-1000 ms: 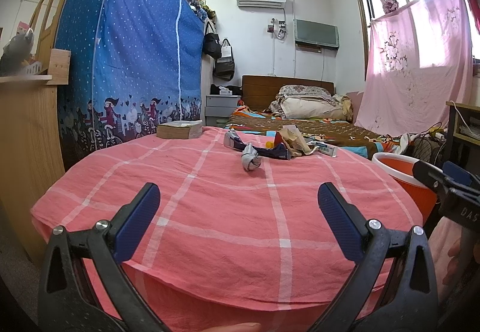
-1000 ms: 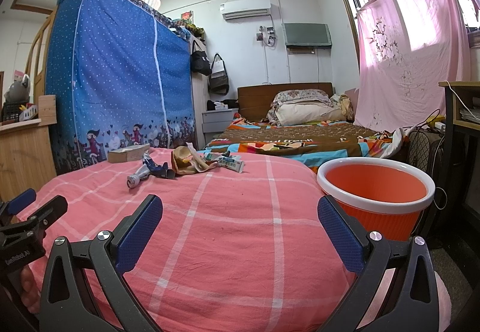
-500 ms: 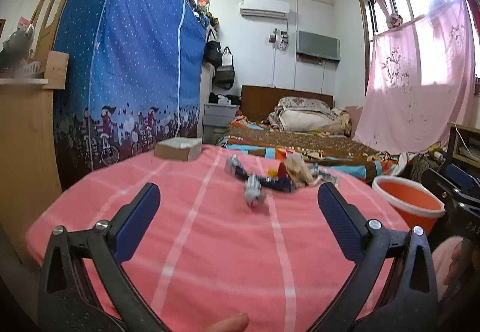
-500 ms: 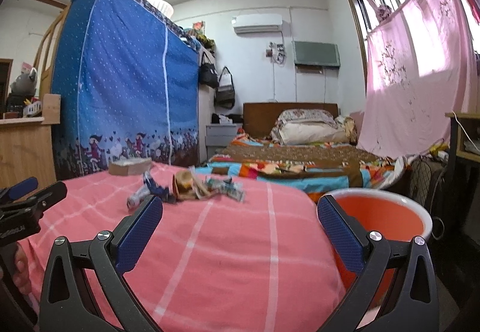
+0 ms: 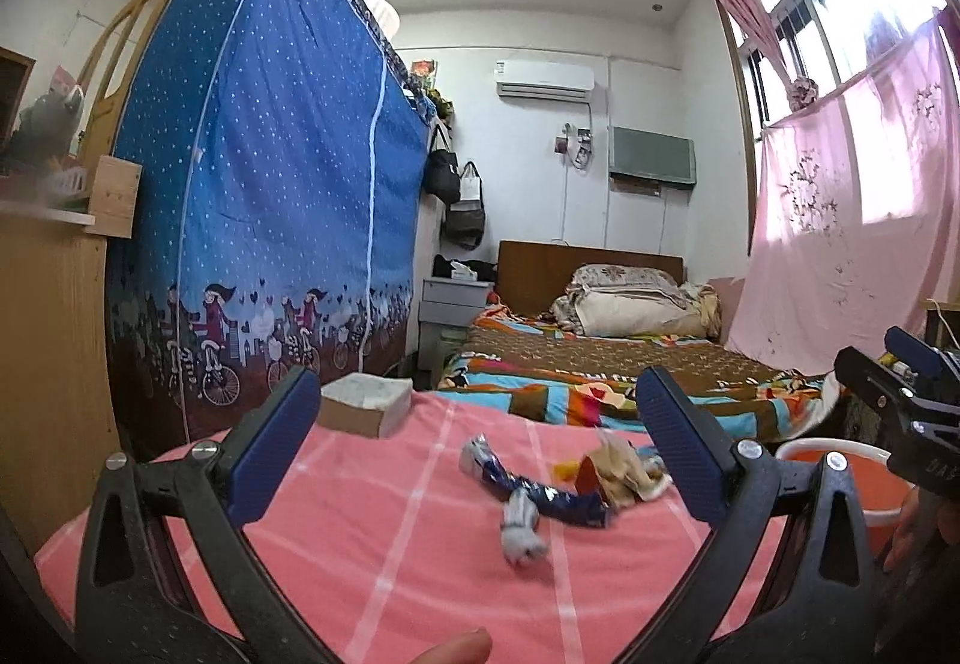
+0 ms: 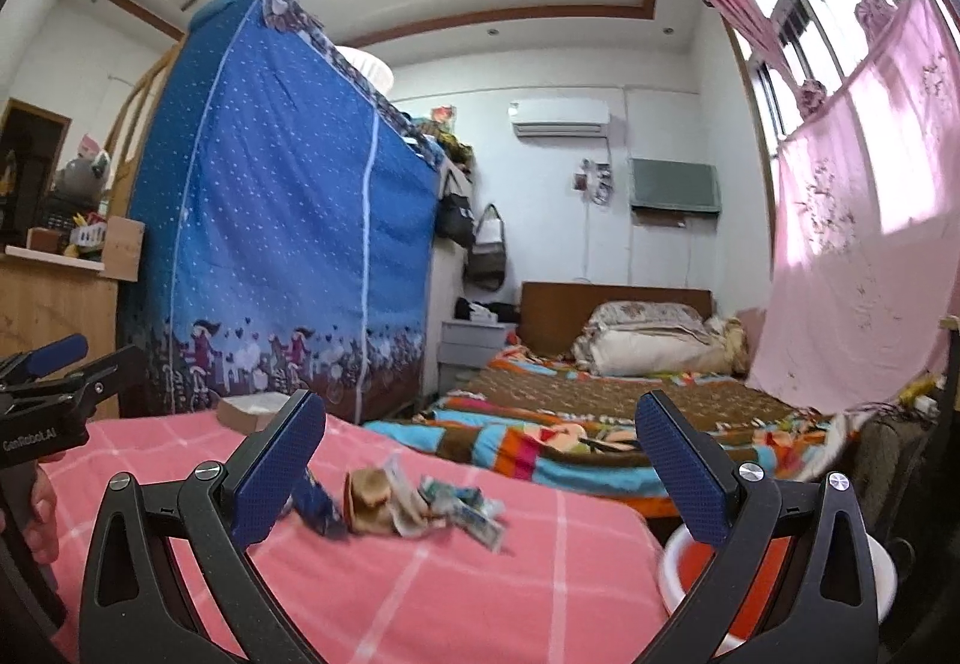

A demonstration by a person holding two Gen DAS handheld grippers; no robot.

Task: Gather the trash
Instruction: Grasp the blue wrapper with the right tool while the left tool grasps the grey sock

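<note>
A small heap of trash lies on the pink checked cloth (image 5: 384, 532): a crumpled grey-white wad (image 5: 521, 526), a twisted blue wrapper (image 5: 558, 497), brown crumpled paper (image 5: 621, 464) and printed wrappers (image 6: 465, 508). In the right wrist view the brown paper (image 6: 372, 493) lies between the fingers, farther ahead. My left gripper (image 5: 477, 439) is open, short of the heap, holding nothing. My right gripper (image 6: 480, 460) is open too, also empty. An orange bin with a white rim (image 5: 840, 460) stands at the right, beside the cloth's edge (image 6: 774, 580).
A tissue box (image 5: 366, 404) sits at the cloth's far left. Behind stand a blue fabric wardrobe (image 5: 264, 220), a wooden shelf unit (image 5: 48, 352) at the left, a bed with bright covers (image 5: 600, 364) and a pink curtain (image 5: 852, 244).
Both views have tilted upward and moved closer to the heap; more ceiling shows. The trash has not moved. Both grippers stay open.
</note>
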